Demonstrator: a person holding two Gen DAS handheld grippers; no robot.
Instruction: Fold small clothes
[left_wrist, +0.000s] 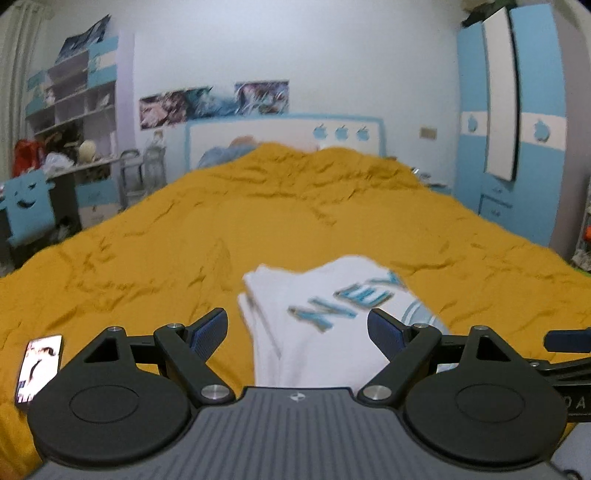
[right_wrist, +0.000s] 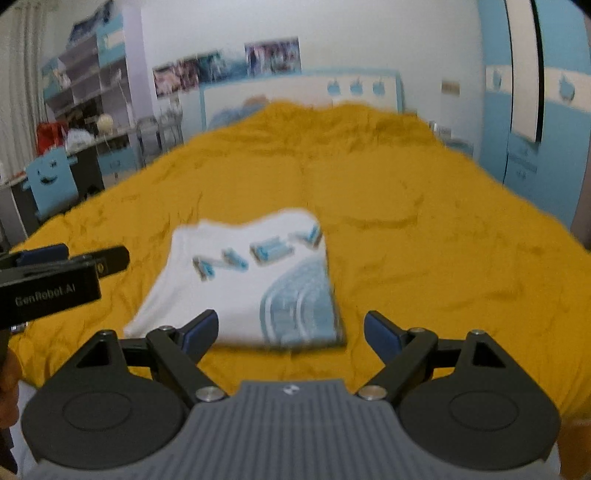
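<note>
A white T-shirt with blue letters and a blue round print (left_wrist: 332, 325) lies folded into a compact rectangle on the mustard-yellow bedspread (left_wrist: 258, 221). It also shows in the right wrist view (right_wrist: 251, 280), on the bedspread (right_wrist: 424, 240). My left gripper (left_wrist: 297, 332) is open and empty, just above the shirt's near edge. My right gripper (right_wrist: 290, 334) is open and empty, above the shirt's near right corner. The left gripper (right_wrist: 48, 273) shows at the left edge of the right wrist view, beside the shirt.
A phone (left_wrist: 38, 363) lies on the bedspread at the near left. A desk and shelves (left_wrist: 74, 122) stand to the left of the bed. A blue wardrobe (left_wrist: 517, 122) stands to the right. A white and blue headboard (left_wrist: 284, 136) is at the far end.
</note>
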